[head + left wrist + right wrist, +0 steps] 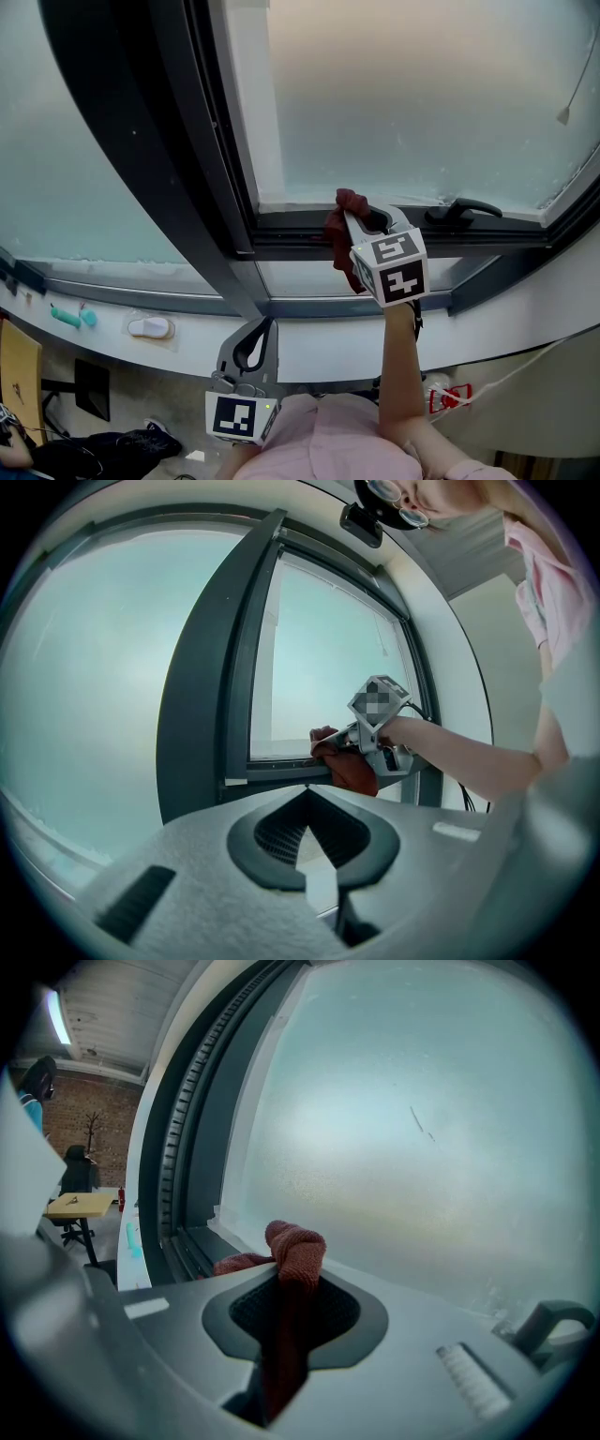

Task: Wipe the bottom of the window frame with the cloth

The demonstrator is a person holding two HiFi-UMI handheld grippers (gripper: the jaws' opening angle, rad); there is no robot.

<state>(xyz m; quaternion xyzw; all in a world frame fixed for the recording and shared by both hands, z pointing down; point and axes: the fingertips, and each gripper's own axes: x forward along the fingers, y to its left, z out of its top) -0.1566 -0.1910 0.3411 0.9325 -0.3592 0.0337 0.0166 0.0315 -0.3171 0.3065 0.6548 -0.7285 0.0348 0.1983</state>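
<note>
A dark red cloth [337, 234] is bunched at the bottom rail of the dark window frame [291, 228], near the sash's lower left corner. My right gripper [352, 217] is shut on the cloth. In the right gripper view the cloth [298, 1249] bulges out past the jaw tips, against the frosted pane, just above the frame's bottom track [187, 1251]. My left gripper [270, 324] hangs lower, below the white sill [319, 349], shut with nothing in it. The left gripper view shows the right gripper [349, 749] and cloth [352, 771] pressed on the frame.
A black window handle [461, 210] lies on the bottom rail right of the cloth, also seen as the handle [548, 1321]. A teal object [71, 317] and a white one [150, 326] rest on the sill at left. A thick dark mullion [178, 159] runs diagonally.
</note>
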